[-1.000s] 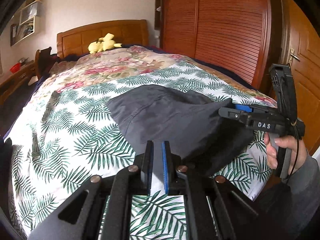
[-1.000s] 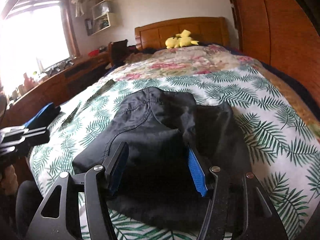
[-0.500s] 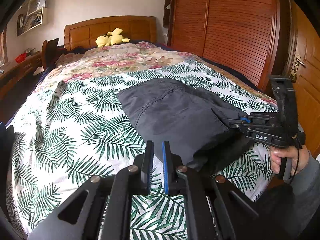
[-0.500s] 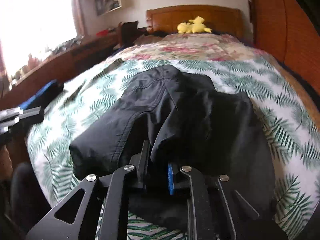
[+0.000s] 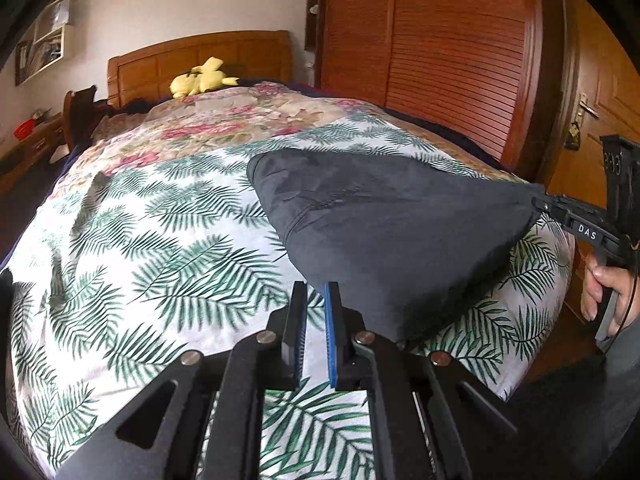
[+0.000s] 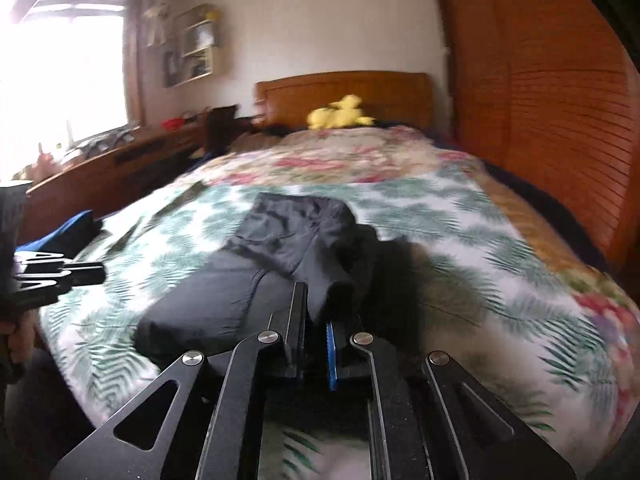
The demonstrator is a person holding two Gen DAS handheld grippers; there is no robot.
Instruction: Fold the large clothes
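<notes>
A dark grey garment (image 5: 384, 224) lies on the palm-leaf bed cover (image 5: 160, 240). In the left wrist view my right gripper (image 5: 538, 202) is shut on the garment's right corner and lifts it taut off the bed. In the right wrist view the right gripper (image 6: 316, 312) pinches a fold of the garment (image 6: 280, 240) between its jaws. My left gripper (image 5: 315, 300) is shut with nothing in it, just left of the garment's near edge. It also shows at the left of the right wrist view (image 6: 96, 272).
A yellow plush toy (image 5: 204, 80) lies by the wooden headboard (image 5: 200, 56). A wooden wardrobe (image 5: 440, 48) and a door (image 5: 596, 92) stand along the right of the bed. A low wooden unit (image 6: 112, 168) runs under the window at the left.
My right gripper closed on the garment's edge and pulled it up and to the right. The left gripper stayed shut and shifted a little.
</notes>
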